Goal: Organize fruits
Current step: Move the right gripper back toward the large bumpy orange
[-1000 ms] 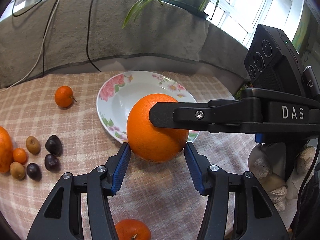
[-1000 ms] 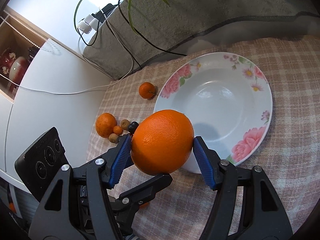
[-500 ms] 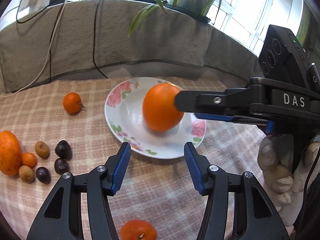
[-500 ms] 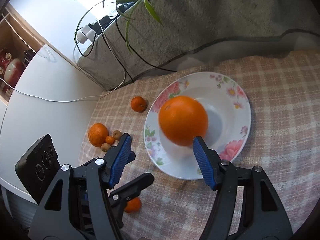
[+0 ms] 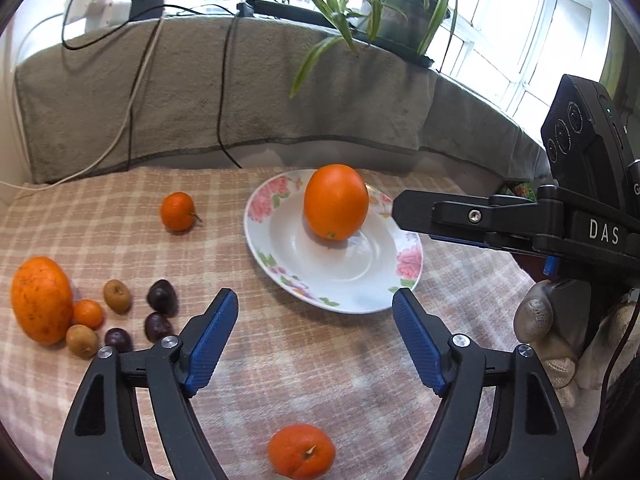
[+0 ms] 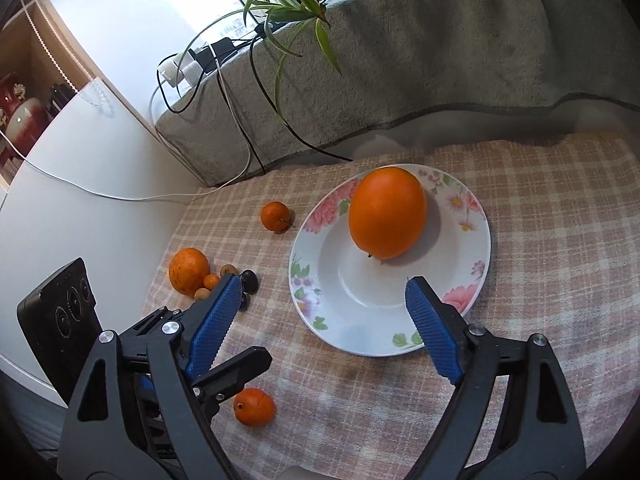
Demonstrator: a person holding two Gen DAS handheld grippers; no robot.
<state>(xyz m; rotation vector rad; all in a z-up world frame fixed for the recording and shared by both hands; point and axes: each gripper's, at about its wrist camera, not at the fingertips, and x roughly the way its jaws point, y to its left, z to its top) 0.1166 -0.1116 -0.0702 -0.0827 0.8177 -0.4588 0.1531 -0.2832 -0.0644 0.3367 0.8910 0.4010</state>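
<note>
Both pairs of jaws are opening with nothing between them: the left gripper (image 5: 314, 340) and the right gripper (image 6: 322, 320) hang over the checked cloth (image 5: 340, 368) (a mandarin (image 5: 301, 454) lies nearest). Beyond their tips, well clear of the pads, the large orange (image 6: 386, 213) sits in the floral plate (image 6: 476, 236), toward its far rim.

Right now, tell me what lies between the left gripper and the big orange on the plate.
Only checked cloth and the plate's near rim. In the left wrist view, the opening left gripper holds nothing; the big orange sits beyond.
</note>
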